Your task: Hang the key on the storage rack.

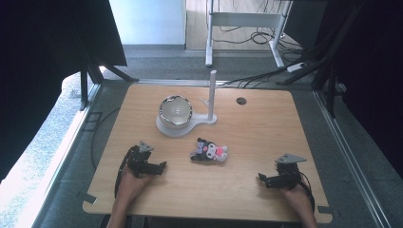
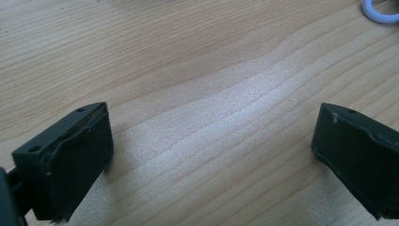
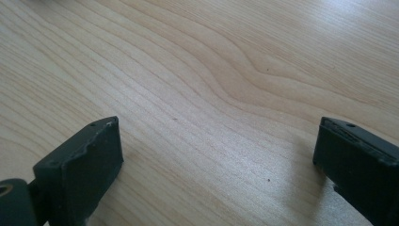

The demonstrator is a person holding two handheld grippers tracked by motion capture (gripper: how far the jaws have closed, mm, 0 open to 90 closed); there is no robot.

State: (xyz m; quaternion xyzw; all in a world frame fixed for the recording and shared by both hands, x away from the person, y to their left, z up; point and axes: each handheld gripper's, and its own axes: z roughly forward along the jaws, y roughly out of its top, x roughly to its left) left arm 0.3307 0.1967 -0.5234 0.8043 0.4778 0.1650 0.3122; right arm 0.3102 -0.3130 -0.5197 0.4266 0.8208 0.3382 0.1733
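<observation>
A small plush toy (image 1: 209, 151), black and grey with a pink spot, lies in the middle of the wooden table (image 1: 266, 128). Behind it a round bowl (image 1: 175, 110) sits on a white stand (image 1: 167, 128) with an upright white post (image 1: 212, 94). My left gripper (image 1: 160, 167) rests on the table to the toy's left, near the front edge, its jaws wide apart over bare wood (image 2: 211, 122). My right gripper (image 1: 263, 179) rests at the front right, open too, with bare wood (image 3: 211, 117) between its jaws. A curve of the white stand (image 2: 379, 11) shows at the top right of the left gripper view.
A round cable hole (image 1: 241, 101) sits at the table's back right. Beyond the table stand a white desk frame (image 1: 247, 21) and cables (image 1: 266, 76) on the grey floor. Black frame struts (image 1: 90, 76) flank the table on both sides.
</observation>
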